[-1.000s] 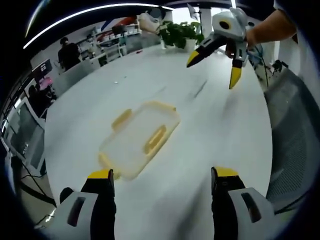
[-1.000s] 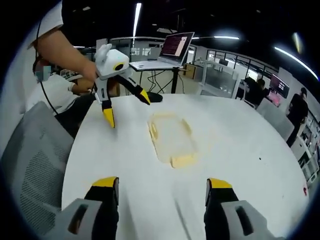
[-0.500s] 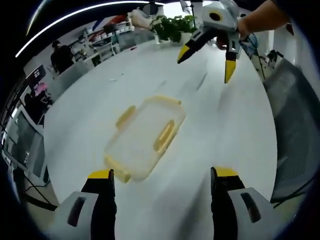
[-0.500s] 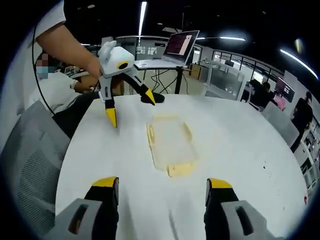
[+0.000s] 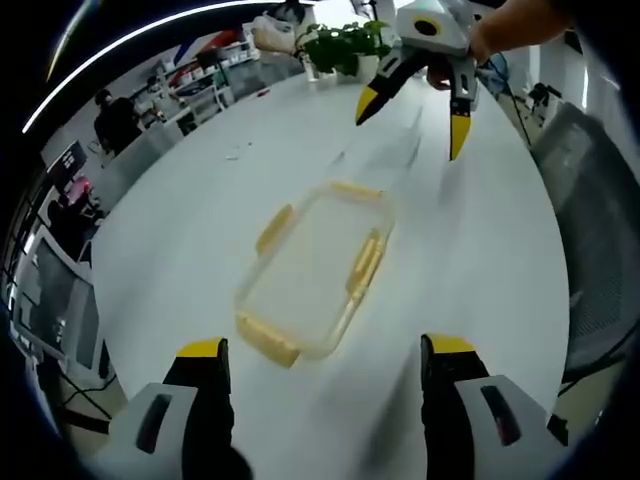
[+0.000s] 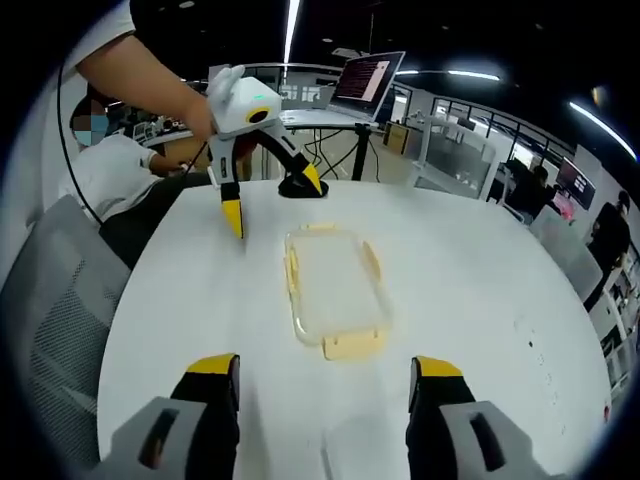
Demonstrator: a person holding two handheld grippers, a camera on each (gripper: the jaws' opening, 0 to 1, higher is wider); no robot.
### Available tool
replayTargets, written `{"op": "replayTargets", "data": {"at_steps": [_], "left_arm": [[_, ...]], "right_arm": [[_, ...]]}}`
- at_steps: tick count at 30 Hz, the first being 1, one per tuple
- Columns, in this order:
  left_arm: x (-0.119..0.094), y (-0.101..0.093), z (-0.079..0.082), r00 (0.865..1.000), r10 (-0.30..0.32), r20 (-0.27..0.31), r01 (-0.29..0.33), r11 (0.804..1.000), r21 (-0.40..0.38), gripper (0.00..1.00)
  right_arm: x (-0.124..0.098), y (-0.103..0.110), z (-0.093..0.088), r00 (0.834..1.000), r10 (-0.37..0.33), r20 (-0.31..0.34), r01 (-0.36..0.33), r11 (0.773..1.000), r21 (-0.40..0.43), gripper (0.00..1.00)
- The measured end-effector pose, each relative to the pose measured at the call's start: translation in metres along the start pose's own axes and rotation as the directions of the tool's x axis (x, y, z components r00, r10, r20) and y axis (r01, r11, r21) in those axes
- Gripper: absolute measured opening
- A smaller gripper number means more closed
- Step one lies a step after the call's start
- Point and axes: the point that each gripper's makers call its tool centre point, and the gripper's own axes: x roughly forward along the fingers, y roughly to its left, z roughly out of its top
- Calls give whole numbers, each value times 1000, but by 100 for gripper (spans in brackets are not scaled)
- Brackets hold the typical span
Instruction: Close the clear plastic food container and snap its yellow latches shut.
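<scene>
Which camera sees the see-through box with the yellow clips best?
The left gripper view: the clear container sits large and central there, with yellow latches plain along its sides and near end. The right gripper view shows the same container smaller and farther off on the white table.

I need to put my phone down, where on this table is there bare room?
Bare white table lies on both long sides of the clear container, and between it and the right tool. It is crowded only beyond the container, where the left tool hovers.

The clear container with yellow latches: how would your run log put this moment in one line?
container: on white table, untouched | left gripper: open, above table | right gripper: open, above table | latches: state unclear
</scene>
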Motion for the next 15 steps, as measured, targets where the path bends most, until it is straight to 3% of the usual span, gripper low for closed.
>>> {"op": "replayTargets", "data": {"at_steps": [15], "left_arm": [[11, 17, -12, 995, -64, -76, 72, 991, 117, 74]], "right_arm": [[22, -8, -2, 997, 41, -64, -44, 998, -48, 66]]}}
